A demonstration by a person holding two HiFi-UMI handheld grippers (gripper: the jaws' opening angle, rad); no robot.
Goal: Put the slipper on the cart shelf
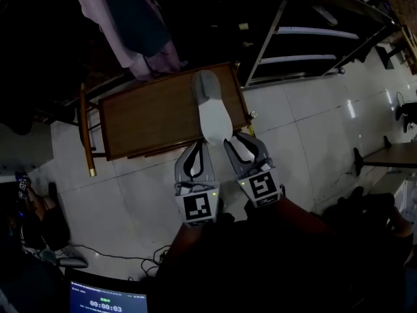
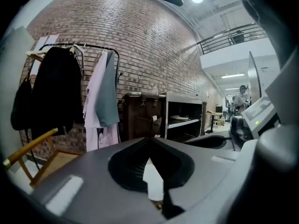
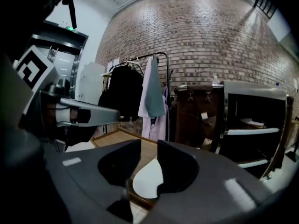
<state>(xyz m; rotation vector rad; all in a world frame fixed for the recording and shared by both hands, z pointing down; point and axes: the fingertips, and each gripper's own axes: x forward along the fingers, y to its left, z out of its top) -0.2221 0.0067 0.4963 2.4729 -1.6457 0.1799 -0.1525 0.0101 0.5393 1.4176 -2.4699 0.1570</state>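
A grey-and-white slipper (image 1: 212, 113) lies on the right end of a low wooden table (image 1: 143, 119), its white heel hanging over the near edge. My left gripper (image 1: 201, 145) is just short of the heel on its left side, with its fingertips touching and nothing gripped. My right gripper (image 1: 240, 139) is at the heel's right side with a small gap between its jaws. In the left gripper view the slipper (image 2: 153, 181) shows beyond the left gripper (image 2: 149, 140). In the right gripper view the slipper (image 3: 148, 177) lies ahead of the right gripper (image 3: 149, 143), untouched by the pads.
The metal cart shelf (image 1: 306, 44) stands behind and right of the table, open-fronted (image 3: 254, 125). A clothes rack (image 2: 70, 87) with hanging garments lines the brick wall. A brown case (image 2: 142, 113) sits beside the shelf. A wooden chair (image 1: 85, 129) is left of the table.
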